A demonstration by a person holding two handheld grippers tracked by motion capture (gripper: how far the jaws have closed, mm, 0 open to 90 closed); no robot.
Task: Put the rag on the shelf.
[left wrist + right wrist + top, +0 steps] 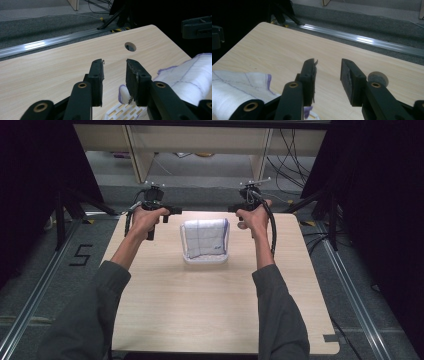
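At the centre of the table (165,320), the white towel (205,239) draped over a slotted basket (206,260) looks soft, light and floppy, best pinched at its corners, while left gripper (176,210) and right gripper (232,209) stand parted and empty.

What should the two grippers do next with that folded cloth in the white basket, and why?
Probably draw both grippers back toward the person. The folded cloth already lies in the white basket, and the left gripper and right gripper both stand open with nothing between their fingers, on either side of it.
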